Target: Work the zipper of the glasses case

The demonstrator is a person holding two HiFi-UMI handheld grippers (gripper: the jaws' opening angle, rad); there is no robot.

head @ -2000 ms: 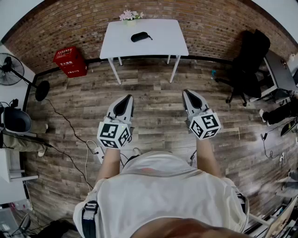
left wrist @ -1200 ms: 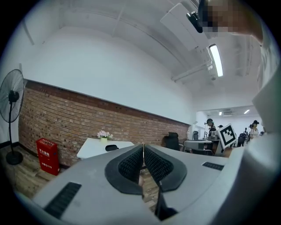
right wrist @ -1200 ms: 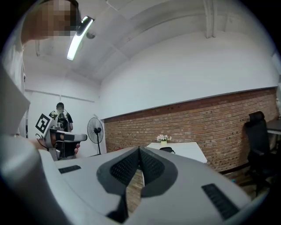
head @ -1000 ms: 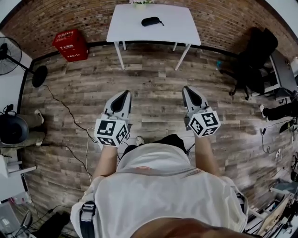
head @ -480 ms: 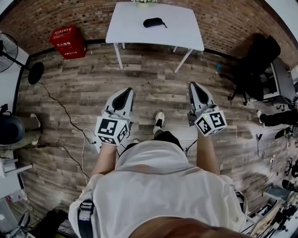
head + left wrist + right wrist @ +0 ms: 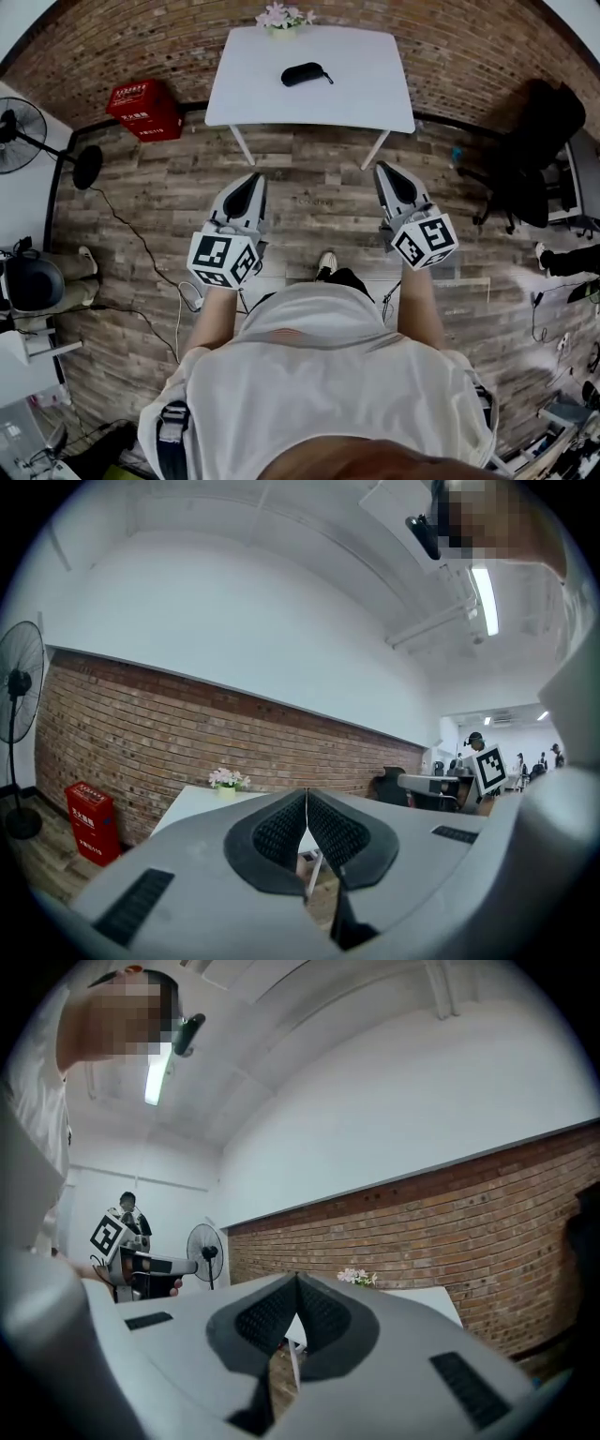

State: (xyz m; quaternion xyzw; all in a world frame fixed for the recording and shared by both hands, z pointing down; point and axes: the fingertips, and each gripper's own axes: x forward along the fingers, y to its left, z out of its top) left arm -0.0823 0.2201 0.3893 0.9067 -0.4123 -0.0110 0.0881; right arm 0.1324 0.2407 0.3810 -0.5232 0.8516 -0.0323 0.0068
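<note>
A black glasses case [image 6: 304, 73] lies on a white table [image 6: 366, 98] against the brick wall, at the top of the head view. Both grippers hang over the wooden floor, well short of the table. My left gripper [image 6: 255, 178] is shut with nothing in it; in its own view my left gripper [image 6: 306, 794] has its pads pressed together. My right gripper [image 6: 382, 169] is likewise shut and empty, and my right gripper [image 6: 296, 1279] shows its pads meeting. The case is hidden in both gripper views.
A small pot of flowers [image 6: 282, 17] stands at the table's back edge. A red crate [image 6: 142, 109] sits left of the table, a fan [image 6: 21, 136] further left. A black office chair [image 6: 532, 141] is at the right. Cables [image 6: 131, 239] trail over the floor.
The view has shifted so the table sits lower and larger in the head view, closer to the grippers. Both grippers have stayed shut and level.
</note>
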